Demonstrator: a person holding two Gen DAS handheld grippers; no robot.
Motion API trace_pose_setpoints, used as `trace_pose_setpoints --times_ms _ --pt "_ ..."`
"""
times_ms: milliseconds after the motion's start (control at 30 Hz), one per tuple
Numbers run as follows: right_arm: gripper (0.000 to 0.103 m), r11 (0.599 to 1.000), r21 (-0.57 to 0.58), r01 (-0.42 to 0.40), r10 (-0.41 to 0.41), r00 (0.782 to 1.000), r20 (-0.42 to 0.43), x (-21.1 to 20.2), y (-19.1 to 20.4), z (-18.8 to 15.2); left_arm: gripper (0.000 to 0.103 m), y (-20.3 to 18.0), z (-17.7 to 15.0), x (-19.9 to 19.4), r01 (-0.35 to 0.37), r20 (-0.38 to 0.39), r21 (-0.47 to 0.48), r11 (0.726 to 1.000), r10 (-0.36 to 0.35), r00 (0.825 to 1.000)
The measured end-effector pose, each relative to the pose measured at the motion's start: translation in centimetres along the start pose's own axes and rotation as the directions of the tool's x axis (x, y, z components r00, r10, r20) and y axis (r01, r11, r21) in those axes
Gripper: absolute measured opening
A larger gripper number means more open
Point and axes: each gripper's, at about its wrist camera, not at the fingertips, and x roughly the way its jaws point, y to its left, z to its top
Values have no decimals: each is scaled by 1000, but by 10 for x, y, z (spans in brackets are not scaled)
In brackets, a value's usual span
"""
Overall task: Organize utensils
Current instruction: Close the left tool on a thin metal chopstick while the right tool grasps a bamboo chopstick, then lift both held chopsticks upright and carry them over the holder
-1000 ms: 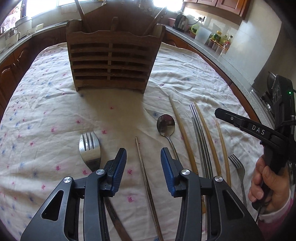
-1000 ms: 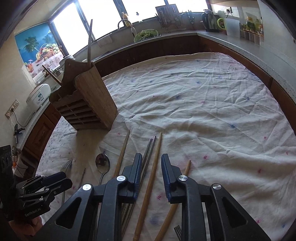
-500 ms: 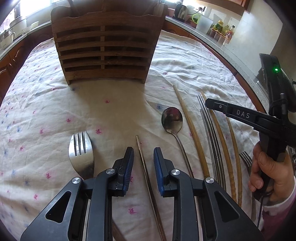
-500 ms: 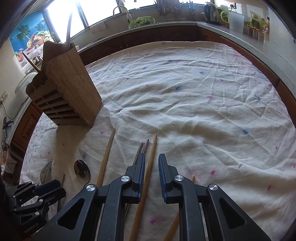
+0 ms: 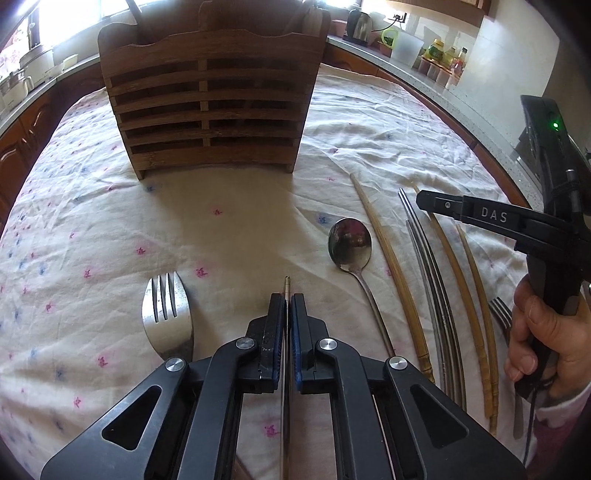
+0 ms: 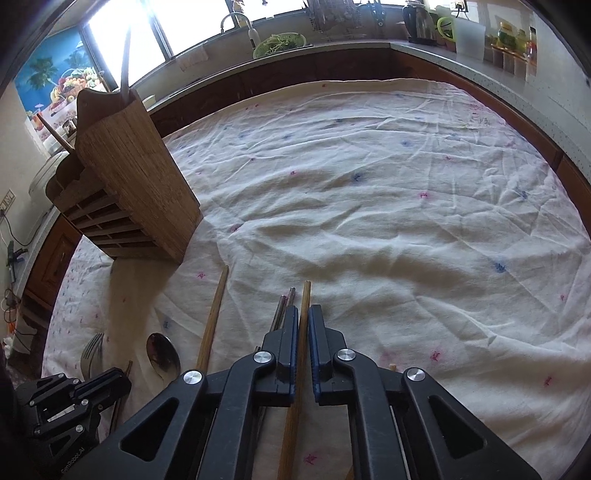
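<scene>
Kitchen desk draped in flowered cloth [image 5: 110, 229]; wooden holder [image 5: 210, 103] upright at far side. Left gripper [image 5: 287, 306] jaws just closed, clamped on thin metal chopstick [image 5: 287, 284]; right gripper [image 6: 303, 321] likewise clamped on bamboo chopstick [image 6: 306, 295]. Risk judged: slender sticks pivoting or slipping when lifted.

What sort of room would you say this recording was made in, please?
Most likely a home kitchen. A countertop runs round the room with an electric kettle, a sink tap and a green colander of vegetables by the window, and a wooden utensil holder stands on the cloth-covered table.
</scene>
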Motion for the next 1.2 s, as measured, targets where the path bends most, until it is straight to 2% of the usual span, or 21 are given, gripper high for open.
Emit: trace_pose_setpoints --times_ms 300,533,833,1200 --pt "5 997 -2 -79 79 993 86 -49 8 -2 3 1 -2 -36 31 72 -15 999 -30 997" --pt "5 991 -25 -129 131 981 143 -90 18 -8 3 1 -1 -84 71 166 -19 997 -66 984" --pt "5 982 -67 -176 186 957 221 -145 31 -19 3 1 -9 -148 112 293 -9 994 -104 950" --pt "5 974 -126 -189 222 909 353 -209 45 -18 3 6 -16 -201 129 421 -7 992 -114 900"
